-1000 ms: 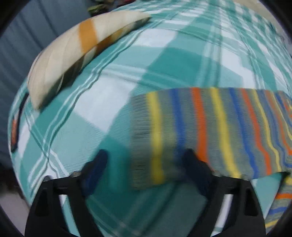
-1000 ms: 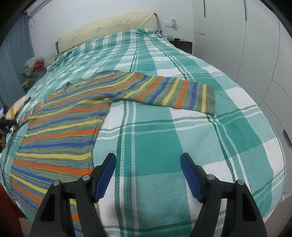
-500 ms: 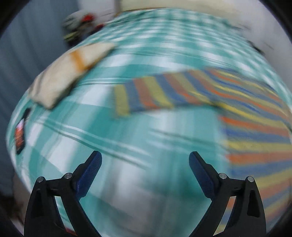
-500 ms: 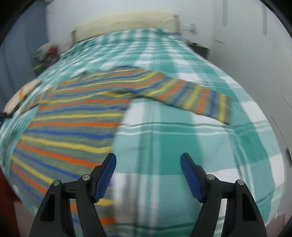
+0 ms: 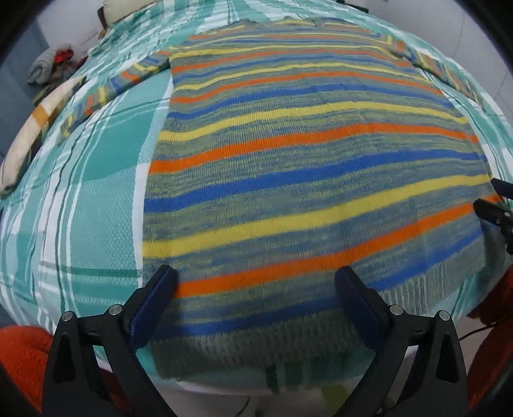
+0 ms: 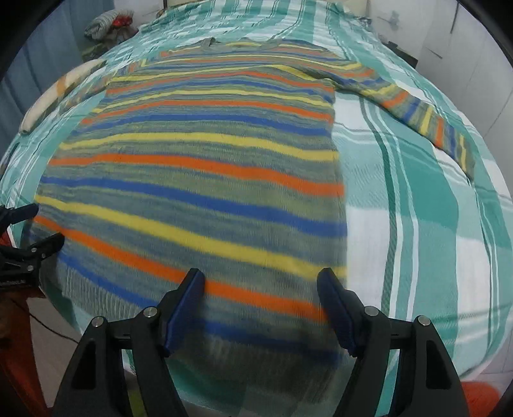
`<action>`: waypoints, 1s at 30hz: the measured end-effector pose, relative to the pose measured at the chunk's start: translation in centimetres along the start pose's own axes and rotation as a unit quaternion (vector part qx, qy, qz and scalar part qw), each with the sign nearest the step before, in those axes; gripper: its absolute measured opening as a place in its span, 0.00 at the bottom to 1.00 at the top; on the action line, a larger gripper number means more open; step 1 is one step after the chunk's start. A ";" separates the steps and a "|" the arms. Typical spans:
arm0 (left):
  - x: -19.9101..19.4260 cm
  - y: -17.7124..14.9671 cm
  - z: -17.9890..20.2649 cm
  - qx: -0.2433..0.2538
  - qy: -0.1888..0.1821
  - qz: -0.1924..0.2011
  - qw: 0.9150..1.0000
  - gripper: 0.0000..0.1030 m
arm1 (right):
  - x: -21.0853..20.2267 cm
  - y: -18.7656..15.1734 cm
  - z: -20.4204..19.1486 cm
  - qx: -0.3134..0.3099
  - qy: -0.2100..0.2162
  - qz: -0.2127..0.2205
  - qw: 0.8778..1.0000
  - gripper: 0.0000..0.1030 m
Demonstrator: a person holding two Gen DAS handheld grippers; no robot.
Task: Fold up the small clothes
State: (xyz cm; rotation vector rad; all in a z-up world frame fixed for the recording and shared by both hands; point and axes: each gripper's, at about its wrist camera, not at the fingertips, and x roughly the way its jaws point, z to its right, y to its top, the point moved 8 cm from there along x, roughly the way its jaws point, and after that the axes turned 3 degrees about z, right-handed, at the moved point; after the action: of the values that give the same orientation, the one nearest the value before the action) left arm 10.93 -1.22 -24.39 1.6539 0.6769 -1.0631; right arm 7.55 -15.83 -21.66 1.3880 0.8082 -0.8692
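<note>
A striped knit sweater (image 5: 288,154) in grey, blue, yellow and orange lies flat on the bed, its hem at the near edge. Its left sleeve (image 5: 105,89) and right sleeve (image 6: 416,109) are spread out to the sides. My left gripper (image 5: 255,276) hovers open over the hem near the sweater's left side. My right gripper (image 6: 259,279) hovers over the hem near the right side, its jaws opening, with nothing pinched between them. Each gripper shows at the edge of the other's view: the right gripper (image 5: 493,208) and the left gripper (image 6: 32,231).
The bed carries a teal and white plaid cover (image 6: 433,224). A cream pillow with an orange stripe (image 5: 32,128) lies at the left edge. A heap of clothes (image 6: 109,22) sits at the far left, and white wardrobe doors (image 6: 481,48) stand on the right. A person's red sleeve (image 5: 19,346) shows low left.
Both views swung from the sleeves toward the sweater's body. The left gripper moved right from the left cuff to the hem; the right gripper moved left from bare cover onto the hem.
</note>
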 end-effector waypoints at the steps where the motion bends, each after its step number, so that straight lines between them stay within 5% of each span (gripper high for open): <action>1: 0.1 0.1 0.0 -0.004 -0.001 -0.001 1.000 0.98 | 0.0 -0.1 0.0 -0.001 -0.002 -0.002 1.000 0.73; 30: 0.0 -0.9 0.2 0.010 0.015 0.000 1.000 1.00 | 0.3 -0.6 -0.1 -0.004 -0.011 0.004 1.000 0.78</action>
State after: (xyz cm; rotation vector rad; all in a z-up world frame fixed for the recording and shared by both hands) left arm 10.14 -1.08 -24.81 1.6912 0.6877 -1.0492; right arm 7.17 -15.75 -22.16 1.3712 0.7881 -0.8742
